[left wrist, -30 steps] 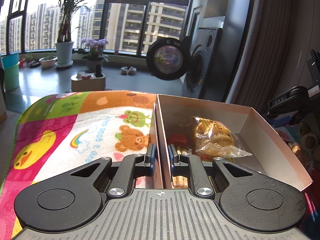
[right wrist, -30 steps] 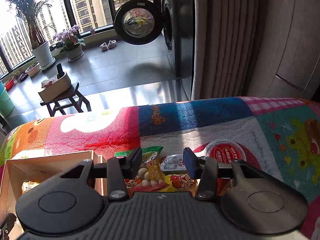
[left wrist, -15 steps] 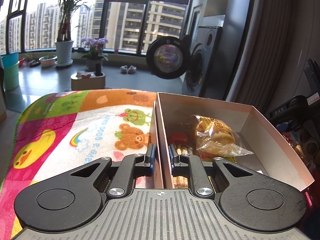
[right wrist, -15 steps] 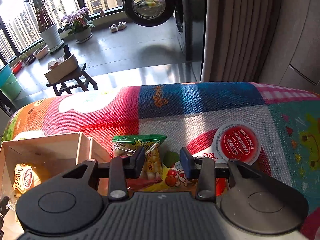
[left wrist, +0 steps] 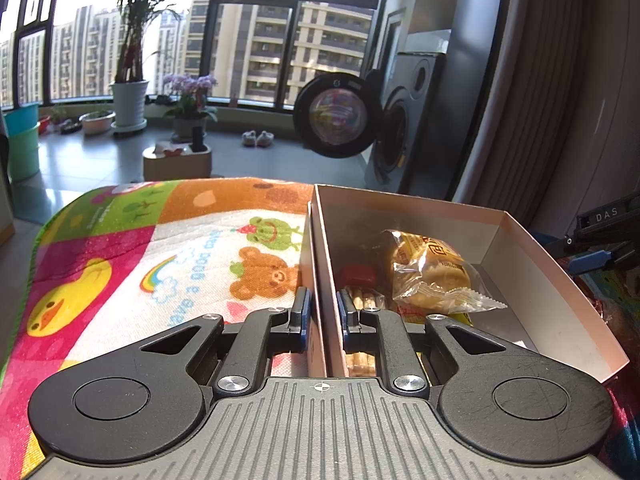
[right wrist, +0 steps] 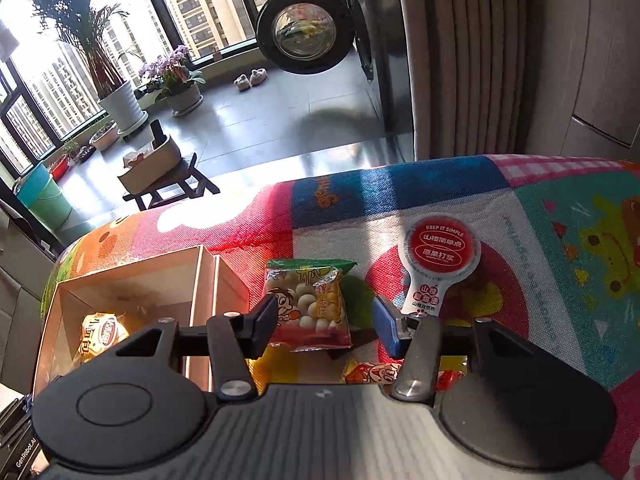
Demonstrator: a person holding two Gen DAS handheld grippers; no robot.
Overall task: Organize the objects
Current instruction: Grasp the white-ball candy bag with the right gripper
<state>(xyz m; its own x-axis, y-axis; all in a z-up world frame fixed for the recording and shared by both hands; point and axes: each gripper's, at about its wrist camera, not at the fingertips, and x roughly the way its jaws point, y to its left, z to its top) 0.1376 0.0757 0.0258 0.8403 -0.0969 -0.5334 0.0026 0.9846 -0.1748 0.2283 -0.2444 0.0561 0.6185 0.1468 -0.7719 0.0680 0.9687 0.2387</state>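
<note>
An open cardboard box [left wrist: 440, 205] sits on the colourful cartoon mat [left wrist: 120, 280]. My left gripper [left wrist: 323, 312] is shut on the box's left wall. Inside lie a clear-wrapped bun [left wrist: 428, 272], a red item [left wrist: 358, 276] and biscuit sticks [left wrist: 362, 300]. In the right wrist view the box [right wrist: 132, 276] is at the left. My right gripper [right wrist: 326, 324] stands open over a green-topped snack packet [right wrist: 308, 304], which lies between the fingers, nearer the left one. A red-and-white paddle-shaped pouch [right wrist: 440, 250] lies just right of it.
More snack wrappers [right wrist: 372, 372] lie under the right gripper's body. The mat's far edge [right wrist: 360, 176] drops to a tiled floor with a stool [right wrist: 168, 188], plant pots and a washing machine [right wrist: 304, 32]. A curtain [right wrist: 460, 60] hangs at the right.
The right wrist view has shifted, so the snack packet and the red pouch show more fully; its fingers narrowed slightly, then spread again. The left gripper stays clamped on the box wall.
</note>
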